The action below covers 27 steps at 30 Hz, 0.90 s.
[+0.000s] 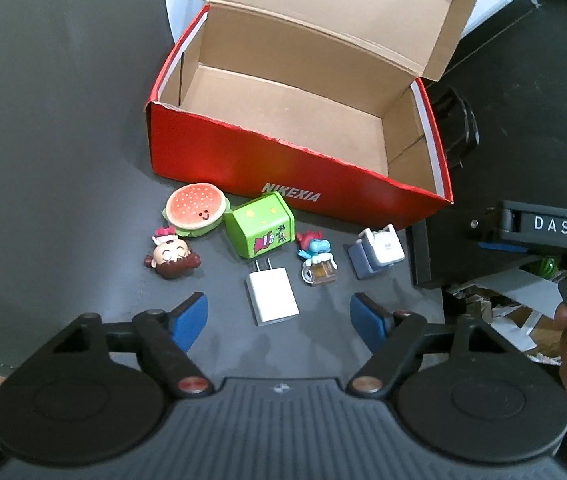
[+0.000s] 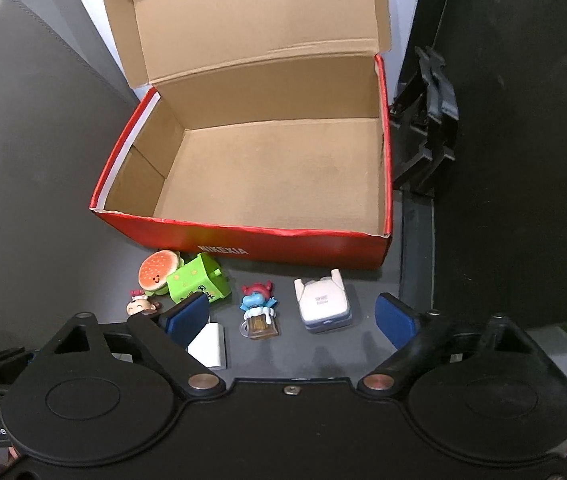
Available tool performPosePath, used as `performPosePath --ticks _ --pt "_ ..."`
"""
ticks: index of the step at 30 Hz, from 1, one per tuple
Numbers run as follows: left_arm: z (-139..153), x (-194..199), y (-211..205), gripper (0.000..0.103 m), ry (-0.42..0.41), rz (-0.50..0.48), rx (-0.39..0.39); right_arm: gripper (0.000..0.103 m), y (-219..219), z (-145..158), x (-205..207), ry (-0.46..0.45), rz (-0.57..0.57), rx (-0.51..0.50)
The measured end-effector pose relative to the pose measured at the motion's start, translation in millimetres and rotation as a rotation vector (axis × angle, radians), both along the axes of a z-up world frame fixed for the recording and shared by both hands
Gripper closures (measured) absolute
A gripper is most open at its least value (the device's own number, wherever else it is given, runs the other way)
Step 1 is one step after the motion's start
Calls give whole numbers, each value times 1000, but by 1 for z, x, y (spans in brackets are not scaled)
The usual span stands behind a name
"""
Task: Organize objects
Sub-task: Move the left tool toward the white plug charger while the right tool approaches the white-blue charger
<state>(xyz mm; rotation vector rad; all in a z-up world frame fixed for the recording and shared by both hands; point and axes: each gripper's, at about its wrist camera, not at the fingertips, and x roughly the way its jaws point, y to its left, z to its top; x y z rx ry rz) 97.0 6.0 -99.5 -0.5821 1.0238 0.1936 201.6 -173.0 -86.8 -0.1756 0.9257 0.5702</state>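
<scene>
An open red shoe box (image 1: 211, 160) (image 2: 303, 246) stands empty on the dark table. In front of it lie a burger toy (image 1: 194, 207) (image 2: 157, 270), a green block (image 1: 261, 224) (image 2: 195, 282), a girl-head figure (image 1: 171, 256) (image 2: 141, 306), a white charger (image 1: 271, 296) (image 2: 209, 346), a blue beer-mug figure (image 1: 317, 260) (image 2: 259, 310) and a white-grey adapter (image 1: 375, 254) (image 2: 323, 304). My left gripper (image 1: 279, 320) is open and empty above the charger. My right gripper (image 2: 293, 320) is open and empty, with the mug figure and adapter between its fingers.
The box lid (image 2: 251, 16) stands up at the back. A black clamp (image 2: 431, 120) sits right of the box. The table's right edge (image 1: 423, 256) drops to clutter on the floor. The right gripper's body (image 1: 551, 226) shows in the left wrist view.
</scene>
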Motion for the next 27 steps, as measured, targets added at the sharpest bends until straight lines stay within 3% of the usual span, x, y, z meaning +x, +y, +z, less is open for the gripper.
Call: performPosePath --ticks 5,15,27 --pt "-15 8 4 40 35 24 -46 22 5 -7 11 32 19 -2" --pt "-46 27 4 48 92 50 -93 33 5 -35 35 96 18 -61" --pt "-70 50 2 56 131 99 -130 33 14 -50 57 112 17 -102"
